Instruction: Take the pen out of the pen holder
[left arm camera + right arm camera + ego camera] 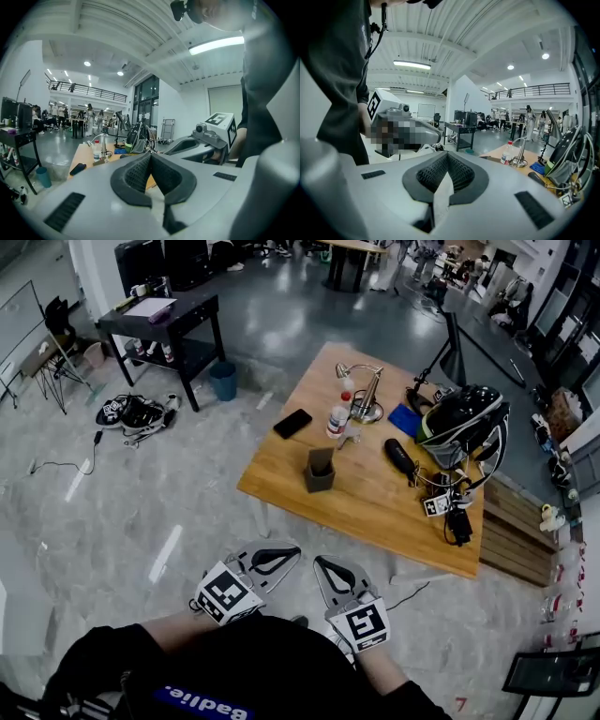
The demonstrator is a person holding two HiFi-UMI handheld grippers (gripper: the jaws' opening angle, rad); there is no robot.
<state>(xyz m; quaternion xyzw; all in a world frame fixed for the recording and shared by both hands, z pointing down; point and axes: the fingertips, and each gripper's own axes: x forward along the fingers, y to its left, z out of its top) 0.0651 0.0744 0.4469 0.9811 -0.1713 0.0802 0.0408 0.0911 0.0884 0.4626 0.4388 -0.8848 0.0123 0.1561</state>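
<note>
Grey stone floor fills a wide, open workshop, and a wooden worktop (375, 512) stands on it ahead of the person. The pen holder (319, 472), a dark square cup, stands upright near the worktop's front edge. Something dark shows inside it, but the pen is too small to pick out. Since neither gripper carries it, I judge that it sits in there untouched.

Beyond the pen holder lie a black phone (292, 423), a water bottle (337, 418) and a metal desk lamp (364, 392). Just to the right of the pen holder lies a black oblong object (400, 457), and further right is a black helmet (466, 423) among tangled cables.

The left gripper (281, 555) and the right gripper (323, 565) hang side by side over the floor. Both are well short of the pen holder, close to the person's body and pointing towards it. Each is clenched, its ribbed pads meeting tip to tip with nothing between them.

By my reading the task has hardly begun, and nothing on the worktop has been reached. What is left is the whole job:
- approach the pen holder
- spread one gripper's jaws
- pinch the pen and lift it straight up and clear of the cup

The other gripper might steady the pen holder, which looks light enough to tip.
</note>
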